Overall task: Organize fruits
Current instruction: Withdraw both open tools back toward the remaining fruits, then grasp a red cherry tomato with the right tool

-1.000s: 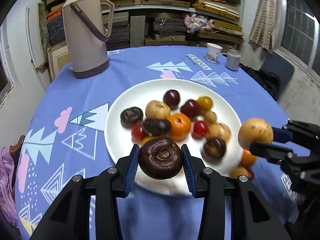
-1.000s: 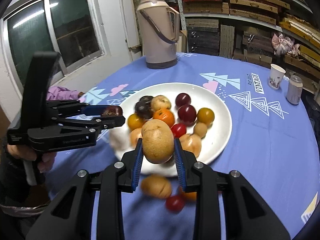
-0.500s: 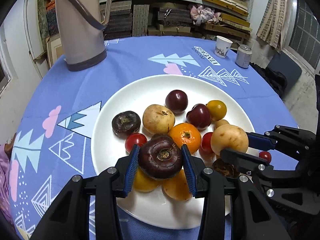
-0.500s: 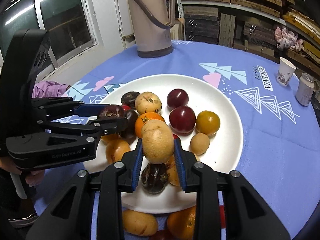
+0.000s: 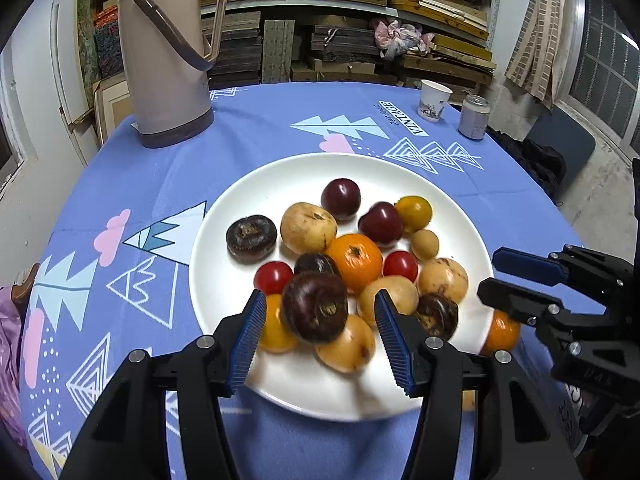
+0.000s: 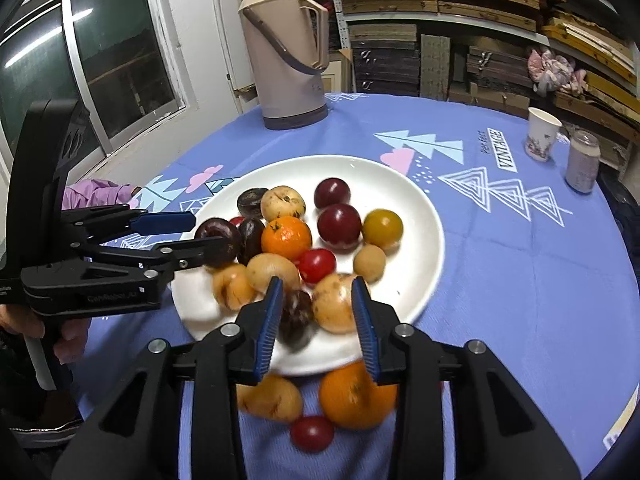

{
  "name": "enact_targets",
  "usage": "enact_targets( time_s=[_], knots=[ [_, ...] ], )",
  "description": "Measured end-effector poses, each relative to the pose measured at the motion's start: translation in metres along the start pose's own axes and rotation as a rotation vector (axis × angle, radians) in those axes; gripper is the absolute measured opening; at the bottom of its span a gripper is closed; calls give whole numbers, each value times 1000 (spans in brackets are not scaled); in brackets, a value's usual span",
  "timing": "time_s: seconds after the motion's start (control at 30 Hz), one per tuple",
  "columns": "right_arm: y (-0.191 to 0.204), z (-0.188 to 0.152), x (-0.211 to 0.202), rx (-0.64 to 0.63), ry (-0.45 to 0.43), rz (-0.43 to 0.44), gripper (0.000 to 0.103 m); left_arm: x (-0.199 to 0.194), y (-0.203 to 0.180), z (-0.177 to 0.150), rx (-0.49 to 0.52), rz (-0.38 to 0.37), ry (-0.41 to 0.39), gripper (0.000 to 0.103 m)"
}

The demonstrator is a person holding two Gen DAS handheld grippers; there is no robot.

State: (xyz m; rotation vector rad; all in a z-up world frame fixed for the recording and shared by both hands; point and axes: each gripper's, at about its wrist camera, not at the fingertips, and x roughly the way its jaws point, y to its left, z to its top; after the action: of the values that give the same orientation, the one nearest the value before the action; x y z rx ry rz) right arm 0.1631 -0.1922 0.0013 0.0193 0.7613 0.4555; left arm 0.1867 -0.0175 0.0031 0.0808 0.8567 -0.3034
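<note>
A white plate (image 5: 224,280) (image 6: 416,248) on the blue cloth holds several fruits: tan, dark purple, orange, yellow and red. My left gripper (image 5: 320,297) (image 6: 208,232) hangs over the plate's near side, jaws opening. A dark purple fruit (image 5: 314,306) (image 6: 218,240) lies between the pads on the pile, with a gap on each side. My right gripper (image 6: 316,320) (image 5: 488,274) is also opening at the plate's edge. A tan fruit (image 6: 332,304) rests on the plate between its pads, free of both. Behind its fingers an orange (image 6: 356,396), a tan fruit (image 6: 268,398) and a red tomato (image 6: 312,434) lie on the cloth.
A tall beige thermos (image 5: 164,64) (image 6: 288,52) stands at the table's far left. A paper cup (image 5: 434,100) and a can (image 5: 474,118) stand at the far right. Stacked shelves fill the back wall. A person's hand (image 6: 64,332) grips the left tool.
Both grippers came forward over the plate and their jaws parted. The dark purple fruit left the left pads and the tan fruit left the right pads; both now rest among the plate's fruit.
</note>
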Motion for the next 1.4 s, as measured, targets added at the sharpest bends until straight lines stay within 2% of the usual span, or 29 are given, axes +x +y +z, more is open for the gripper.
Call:
enact_targets(
  time_s=[0.33,0.53,0.67,0.87,1.27,1.4],
  knots=[
    [-13,-23,-35,53,-41,-30,38,-17,-6,-15,11,2,-9,57],
    [-12,-47,-49,26,-10,-48,38,-25,-22,-28,52,-24,-6,58],
    [-1,-70,-46,-19,45,-40,38,-25,-30,-37,60,-39,10,59],
    [11,-86,-32,-47,101,-19,38,-26,-35,-48,64,-47,26,59],
    [15,-83,-5,-38,154,-32,37,-29,-38,-58,73,-65,38,63],
    [15,-80,0,-35,155,-46,31,-29,-40,-59,78,-70,42,63]
  ],
)
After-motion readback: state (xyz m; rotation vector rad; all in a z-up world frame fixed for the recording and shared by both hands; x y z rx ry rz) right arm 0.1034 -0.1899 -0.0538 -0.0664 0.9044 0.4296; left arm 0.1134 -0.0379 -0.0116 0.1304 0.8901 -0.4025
